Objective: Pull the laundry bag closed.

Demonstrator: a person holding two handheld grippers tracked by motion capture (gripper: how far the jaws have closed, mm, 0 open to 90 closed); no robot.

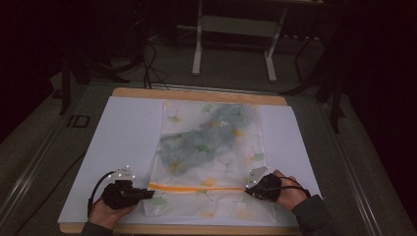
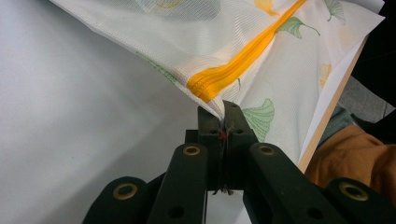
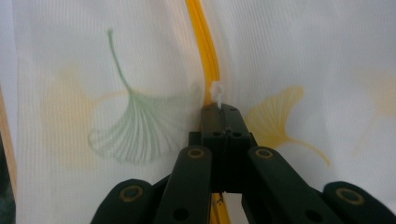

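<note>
Both grippers are clamped tight on the same mesh bag [image 1: 209, 157]. From the left gripper's [image 2: 219, 116] own view, its two black jaws are pressed together on a pinch of the bag's fabric just at the end of the orange zipper [image 2: 243, 53], lifting that corner a little off the white sheet [image 2: 70, 116]. In the right gripper's [image 3: 220, 111] view the jaws are likewise closed, nipping the small white zipper pull [image 3: 217, 93], with the zipper running away from them across the fabric.

Seen from above, the bag lies flat in the middle of the sheet that covers the wooden table [image 1: 196, 94], its zipper crossing left to right near the person's edge. The left gripper sits at the zipper's left end, the right gripper at its right end, each held in one hand.

Counted: two grippers, one bag, one zipper, one pull, one bundle of grey-green cloth [image 1: 206, 135] showing through the mesh in the far half. Ginkgo leaves are printed in green and yellow over the fabric.
</note>
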